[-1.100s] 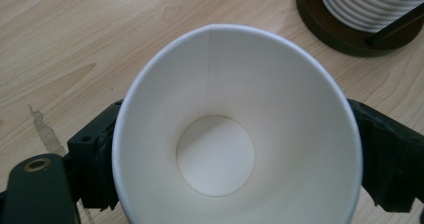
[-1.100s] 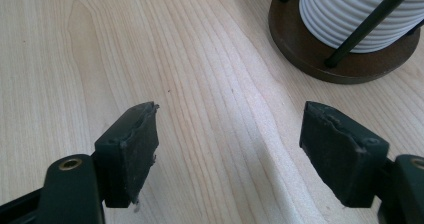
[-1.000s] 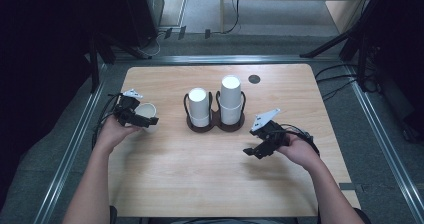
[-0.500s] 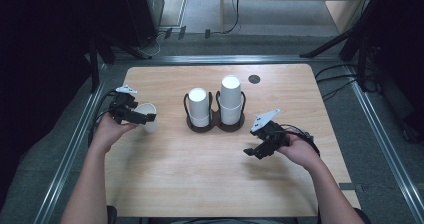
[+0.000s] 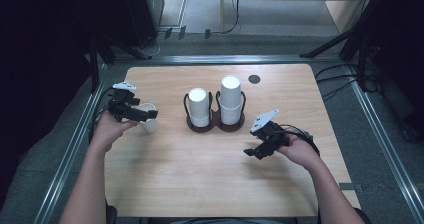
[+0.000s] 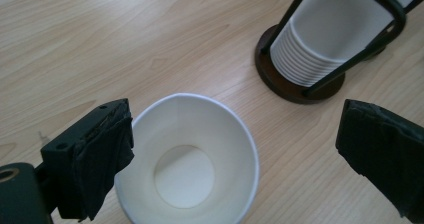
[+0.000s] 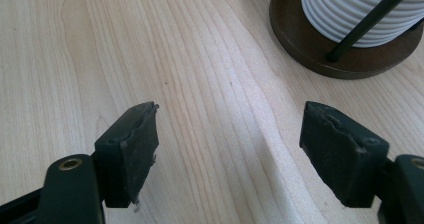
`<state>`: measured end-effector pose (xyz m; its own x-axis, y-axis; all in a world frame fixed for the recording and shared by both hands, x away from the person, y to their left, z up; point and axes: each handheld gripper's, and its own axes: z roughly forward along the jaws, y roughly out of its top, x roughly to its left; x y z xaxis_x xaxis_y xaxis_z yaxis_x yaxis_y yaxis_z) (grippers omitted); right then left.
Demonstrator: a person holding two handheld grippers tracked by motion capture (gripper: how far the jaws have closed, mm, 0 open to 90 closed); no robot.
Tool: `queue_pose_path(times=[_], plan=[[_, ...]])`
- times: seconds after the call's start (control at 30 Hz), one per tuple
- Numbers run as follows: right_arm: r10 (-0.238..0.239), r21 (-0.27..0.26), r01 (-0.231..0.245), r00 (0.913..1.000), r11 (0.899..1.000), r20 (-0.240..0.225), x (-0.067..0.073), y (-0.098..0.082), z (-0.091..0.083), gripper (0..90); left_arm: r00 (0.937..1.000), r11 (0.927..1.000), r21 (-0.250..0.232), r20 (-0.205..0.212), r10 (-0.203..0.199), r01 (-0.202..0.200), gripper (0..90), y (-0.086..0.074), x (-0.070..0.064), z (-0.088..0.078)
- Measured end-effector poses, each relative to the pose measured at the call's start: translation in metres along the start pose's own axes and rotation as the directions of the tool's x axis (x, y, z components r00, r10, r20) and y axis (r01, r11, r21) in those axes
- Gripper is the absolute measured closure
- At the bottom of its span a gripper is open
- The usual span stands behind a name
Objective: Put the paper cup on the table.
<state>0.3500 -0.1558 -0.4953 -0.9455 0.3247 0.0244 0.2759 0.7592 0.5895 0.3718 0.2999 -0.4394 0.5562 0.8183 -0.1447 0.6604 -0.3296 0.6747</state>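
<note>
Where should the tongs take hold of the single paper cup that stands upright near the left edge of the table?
Grip the single paper cup high on its wall, just under the rolled rim, coming from above. It stands upright with its mouth open upward, and the wall narrows toward the base, so a low grip would probably slip. The left tongs are open above it, one jaw at each side.
</note>
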Motion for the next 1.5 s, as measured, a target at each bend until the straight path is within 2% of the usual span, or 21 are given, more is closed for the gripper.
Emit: queue_pose_path(times=[0.07, 0.1, 0.43, 0.57, 0.77, 0.93, 1.1, 1.23, 1.33, 1.5], plan=[[0.000, 0.003, 0.000, 1.0000, 1.000, -0.002, 0.001, 0.000, 0.000, 23.3, 1.0000, 1.0000, 0.002, 0.005, 0.007, -0.007, 2.2, 0.001, -0.003, 0.000], [-0.002, 0.004, 0.002, 1.0000, 1.000, -0.002, 0.001, 0.000, 0.000, 23.3, 0.9997, 0.9997, 0.008, 0.001, 0.023, -0.023, 2.2, 0.002, -0.005, 0.000], [-0.018, 0.012, 0.018, 0.9998, 1.000, 0.004, 0.001, 0.000, 0.001, 23.3, 0.9979, 0.9976, 0.033, 0.025, 0.060, -0.061, 2.2, 0.009, -0.024, 0.009], [-0.020, 0.022, 0.020, 0.9998, 1.000, 0.005, 0.002, -0.001, 0.002, 23.3, 0.9966, 0.9958, 0.043, 0.019, 0.080, -0.081, 2.2, 0.010, -0.029, 0.013], [-0.021, 0.015, 0.021, 0.9998, 1.000, 0.004, 0.002, -0.001, 0.001, 23.3, 0.9953, 0.9952, 0.036, 0.037, 0.089, -0.091, 2.2, 0.011, -0.037, 0.017], [-0.022, 0.017, 0.022, 0.9998, 1.000, 0.003, 0.001, -0.001, 0.001, 23.3, 0.9919, 0.9923, 0.035, 0.050, 0.117, -0.119, 2.2, 0.011, -0.047, 0.022], [-0.026, 0.016, 0.026, 0.9996, 1.000, 0.006, 0.001, -0.001, 0.001, 23.3, 0.9904, 0.9904, 0.044, 0.049, 0.129, -0.131, 2.1, 0.011, -0.056, 0.028], [-0.023, 0.016, 0.023, 0.9997, 1.000, 0.007, 0.001, -0.001, 0.000, 23.3, 0.9884, 0.9897, 0.041, 0.072, 0.134, -0.137, 2.1, 0.011, -0.064, 0.032], [-0.023, 0.015, 0.023, 0.9997, 1.000, 0.005, 0.001, -0.001, 0.001, 23.3, 0.9857, 0.9916, 0.028, 0.116, 0.122, -0.126, 2.2, 0.009, -0.070, 0.036], [-0.024, 0.021, 0.023, 0.9997, 1.000, 0.005, 0.001, -0.002, 0.000, 23.3, 0.9816, 0.9880, 0.043, 0.128, 0.142, -0.148, 2.2, 0.006, -0.080, 0.042]])
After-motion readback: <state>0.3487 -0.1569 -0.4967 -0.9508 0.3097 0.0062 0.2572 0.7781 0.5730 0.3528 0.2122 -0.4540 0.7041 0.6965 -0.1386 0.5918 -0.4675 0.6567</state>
